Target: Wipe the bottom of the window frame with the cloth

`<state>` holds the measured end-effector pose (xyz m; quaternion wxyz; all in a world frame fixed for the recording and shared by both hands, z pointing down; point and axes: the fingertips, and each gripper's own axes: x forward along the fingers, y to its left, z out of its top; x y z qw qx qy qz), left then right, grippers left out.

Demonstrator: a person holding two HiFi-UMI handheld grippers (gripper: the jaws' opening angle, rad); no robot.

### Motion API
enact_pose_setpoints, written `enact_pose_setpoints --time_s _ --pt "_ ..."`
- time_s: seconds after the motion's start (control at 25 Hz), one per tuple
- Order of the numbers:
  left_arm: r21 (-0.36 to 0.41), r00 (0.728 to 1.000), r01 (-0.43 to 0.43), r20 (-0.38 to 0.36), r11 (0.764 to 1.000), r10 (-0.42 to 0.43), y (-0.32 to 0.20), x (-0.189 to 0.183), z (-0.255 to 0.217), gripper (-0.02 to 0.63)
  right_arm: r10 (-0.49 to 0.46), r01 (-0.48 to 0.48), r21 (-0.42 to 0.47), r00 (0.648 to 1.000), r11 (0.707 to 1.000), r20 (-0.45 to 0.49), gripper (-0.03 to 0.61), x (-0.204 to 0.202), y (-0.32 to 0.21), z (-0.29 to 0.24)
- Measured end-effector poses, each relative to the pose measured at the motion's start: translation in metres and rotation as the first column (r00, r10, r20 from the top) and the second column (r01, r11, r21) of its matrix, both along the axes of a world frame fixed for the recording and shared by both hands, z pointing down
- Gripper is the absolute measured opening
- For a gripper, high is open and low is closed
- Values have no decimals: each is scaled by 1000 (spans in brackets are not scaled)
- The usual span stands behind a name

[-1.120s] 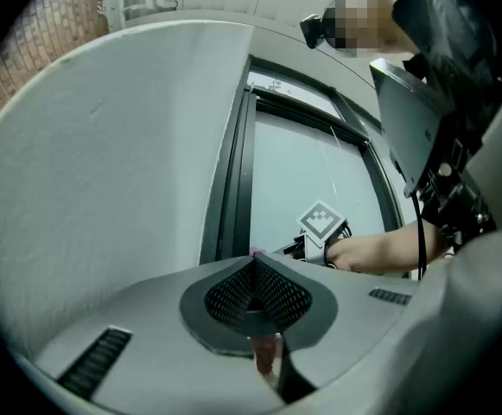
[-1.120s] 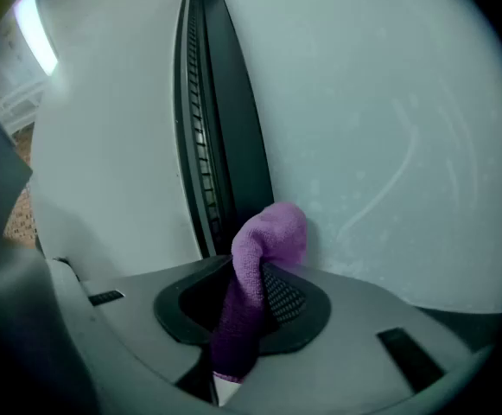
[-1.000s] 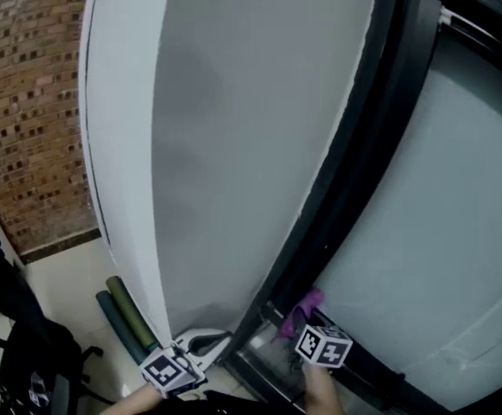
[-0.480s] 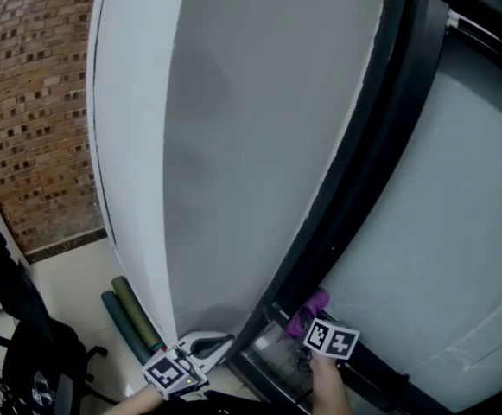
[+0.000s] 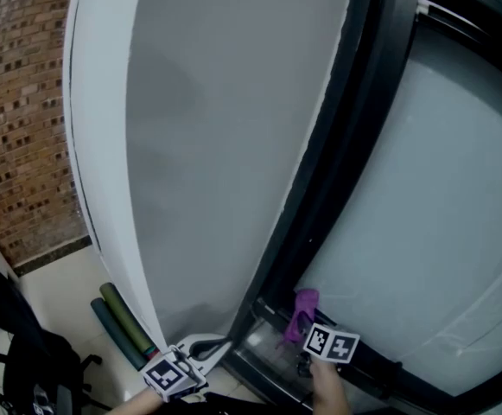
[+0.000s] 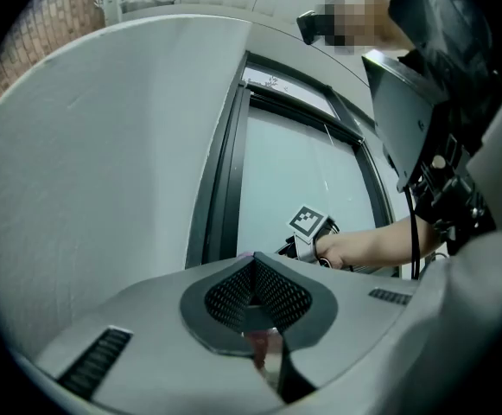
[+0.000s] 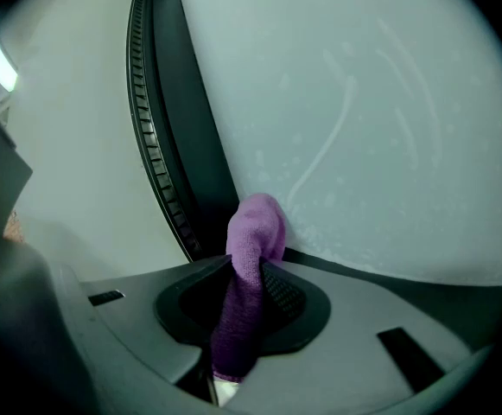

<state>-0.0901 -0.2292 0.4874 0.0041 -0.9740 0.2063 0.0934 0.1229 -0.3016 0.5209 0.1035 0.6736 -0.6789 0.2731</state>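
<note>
Pinches the purple cloth (image 7: 252, 249) between the fingers of the right gripper (image 7: 249, 288), closed tight on its fold, with the bunched end poking out past the tips. Presses that end into the low corner of the dark frame (image 7: 190, 180), against the glass (image 7: 363, 119) and just above the bottom rail (image 7: 406, 277). Holds the left gripper (image 6: 252, 285) with fingers closed together on nothing, low beside the grey wall (image 6: 104, 162), apart from the frame and to the left of the right gripper.

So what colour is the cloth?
The cloth is purple, clearest in the right gripper view.
</note>
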Motion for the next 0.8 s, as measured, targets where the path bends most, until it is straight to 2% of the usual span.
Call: enact_pose_setpoints --time_s 0.4,0.8 --pt "-2 994 -109 17 994 109 10 24 3 5 96 -96 1 995 995 -1 84 27 38 -2" --pt "-6 974 -226 21 974 226 20 52 1 5 212 -212 -3 977 977 -19 84 59 78 -3"
